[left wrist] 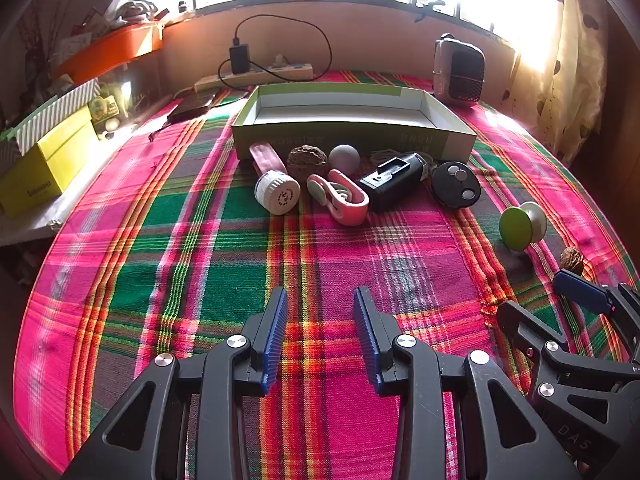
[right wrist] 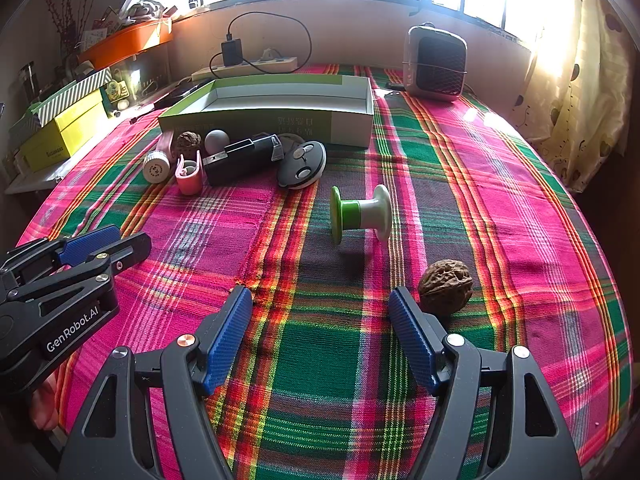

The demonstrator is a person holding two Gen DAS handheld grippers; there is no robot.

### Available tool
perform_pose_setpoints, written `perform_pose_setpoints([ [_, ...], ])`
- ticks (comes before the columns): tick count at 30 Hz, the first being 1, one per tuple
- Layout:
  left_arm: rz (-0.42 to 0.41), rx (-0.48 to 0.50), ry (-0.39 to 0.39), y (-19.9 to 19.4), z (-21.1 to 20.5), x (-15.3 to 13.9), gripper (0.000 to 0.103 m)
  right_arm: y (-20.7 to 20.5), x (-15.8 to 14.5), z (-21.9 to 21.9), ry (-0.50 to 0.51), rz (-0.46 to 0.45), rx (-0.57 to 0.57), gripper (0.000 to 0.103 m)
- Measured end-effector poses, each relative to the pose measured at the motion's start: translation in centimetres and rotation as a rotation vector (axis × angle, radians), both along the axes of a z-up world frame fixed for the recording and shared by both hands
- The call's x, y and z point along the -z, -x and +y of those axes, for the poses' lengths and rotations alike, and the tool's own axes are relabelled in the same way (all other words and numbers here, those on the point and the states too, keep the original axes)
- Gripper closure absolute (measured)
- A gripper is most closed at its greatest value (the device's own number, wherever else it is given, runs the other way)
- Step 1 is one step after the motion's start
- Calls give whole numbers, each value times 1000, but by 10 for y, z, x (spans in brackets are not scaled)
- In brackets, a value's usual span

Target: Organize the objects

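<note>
An open green-and-white box point(left wrist: 352, 128) point(right wrist: 280, 120) stands at the back of the plaid cloth. In front of it lie a white-capped pink bottle point(left wrist: 277, 192), a walnut point(left wrist: 307, 161), a grey ball point(left wrist: 344, 156), a pink clip point(left wrist: 340, 198), a black device point(left wrist: 394, 180) and a round black case point(left wrist: 456, 185). A green-and-white spool point(right wrist: 360, 213) point(left wrist: 522, 226) lies apart. A second walnut point(right wrist: 445, 286) sits just right of my right gripper point(right wrist: 320, 296), which is open and empty. My left gripper point(left wrist: 320, 296) is open and empty, well short of the pile.
A small heater point(right wrist: 436, 64) stands at the back right, a power strip with a charger point(right wrist: 244, 65) behind the box. Yellow and striped boxes point(left wrist: 44, 160) and an orange tray point(left wrist: 112, 48) line the left shelf. A curtain point(right wrist: 576, 80) hangs right.
</note>
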State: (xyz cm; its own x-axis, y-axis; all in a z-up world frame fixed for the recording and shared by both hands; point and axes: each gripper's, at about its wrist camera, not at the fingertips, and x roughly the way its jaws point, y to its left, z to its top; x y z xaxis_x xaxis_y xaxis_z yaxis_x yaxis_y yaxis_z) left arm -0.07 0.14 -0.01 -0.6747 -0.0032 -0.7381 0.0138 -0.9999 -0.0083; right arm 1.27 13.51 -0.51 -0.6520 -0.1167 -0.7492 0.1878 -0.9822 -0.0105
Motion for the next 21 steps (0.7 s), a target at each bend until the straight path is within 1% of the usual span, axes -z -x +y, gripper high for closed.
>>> perform_pose_setpoints([
  [14,-1,30,6,-3,1,1,71,-4,-2,5,2,-16,-59,32],
  [17,0,54,5,-3,-1,1,71,-10,-5,12,21,4,-70,32],
  [21,-7,86,-6,-2,-5,0,71,-15,-12,31,59,30,-44,32],
])
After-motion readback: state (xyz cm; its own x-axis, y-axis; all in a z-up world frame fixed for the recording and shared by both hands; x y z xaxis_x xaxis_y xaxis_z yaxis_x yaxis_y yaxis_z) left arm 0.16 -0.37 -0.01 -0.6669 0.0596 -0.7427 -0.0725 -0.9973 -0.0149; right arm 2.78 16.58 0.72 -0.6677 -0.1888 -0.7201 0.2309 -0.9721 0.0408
